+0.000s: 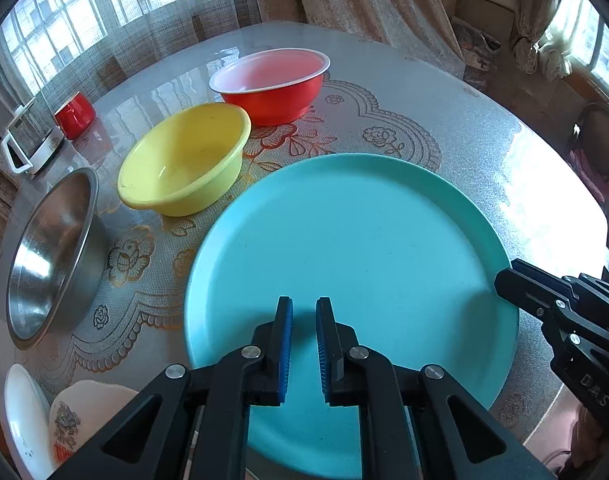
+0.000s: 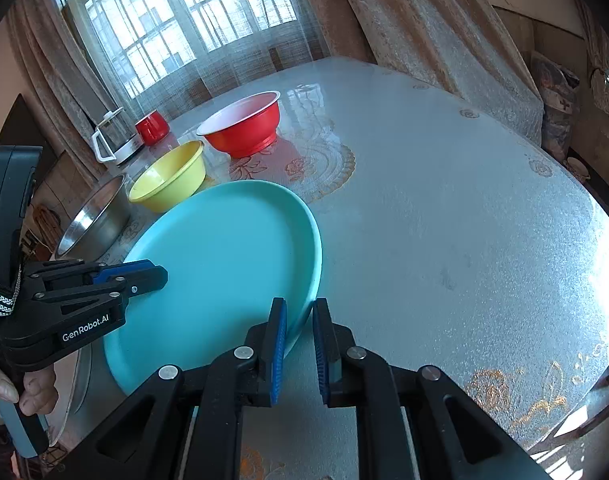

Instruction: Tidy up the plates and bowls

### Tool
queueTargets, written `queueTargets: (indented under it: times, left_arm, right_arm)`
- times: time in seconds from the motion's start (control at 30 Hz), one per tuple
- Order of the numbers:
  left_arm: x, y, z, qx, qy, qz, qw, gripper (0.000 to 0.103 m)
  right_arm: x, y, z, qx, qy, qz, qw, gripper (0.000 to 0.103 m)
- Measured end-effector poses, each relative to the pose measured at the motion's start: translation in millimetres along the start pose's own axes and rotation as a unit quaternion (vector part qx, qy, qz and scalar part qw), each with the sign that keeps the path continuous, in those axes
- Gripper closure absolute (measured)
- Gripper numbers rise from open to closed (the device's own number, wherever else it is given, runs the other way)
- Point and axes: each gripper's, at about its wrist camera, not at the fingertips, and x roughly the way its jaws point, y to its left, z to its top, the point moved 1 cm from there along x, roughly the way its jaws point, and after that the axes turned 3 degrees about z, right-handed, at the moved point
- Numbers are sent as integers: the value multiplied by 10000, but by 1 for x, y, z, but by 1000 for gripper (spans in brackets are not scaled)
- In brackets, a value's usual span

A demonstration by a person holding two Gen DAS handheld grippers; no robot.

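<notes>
A large turquoise plate [image 1: 352, 264] lies on the table; it also shows in the right wrist view [image 2: 224, 264]. My left gripper [image 1: 304, 304] hovers over the plate's near part, its jaws a small gap apart and empty. My right gripper [image 2: 298, 306] straddles the plate's right rim with its jaws slightly apart, the rim between them; it also shows at the plate's right edge in the left wrist view [image 1: 508, 276]. A yellow bowl [image 1: 184, 160], a red bowl [image 1: 272, 84] and a steel bowl [image 1: 52, 252] stand to the left.
A red mug [image 1: 75, 114] and a glass kettle [image 1: 28, 140] stand at the far left of the table [image 2: 444, 220]. A white plate [image 1: 22, 416] and a patterned dish [image 1: 84, 416] lie at the near left. Curtains and windows are behind.
</notes>
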Motion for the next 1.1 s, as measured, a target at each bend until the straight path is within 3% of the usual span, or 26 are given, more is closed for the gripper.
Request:
queueTargets:
  times: [0.5, 0.77, 1.1]
  left_arm:
    - [-6, -22, 3, -143, -103, -167, 9997, 91]
    - [-12, 6, -5, -598, -125, 191, 9979, 91]
    - [-37, 10, -21, -929, -395, 47, 9949, 91]
  right_arm:
    - [-2, -21, 18, 10, -224, -556, 9982, 95]
    - [-1, -30, 16, 285, -55, -331, 9990, 90]
    - [-1, -22, 12, 210, -216, -592, 9978, 93]
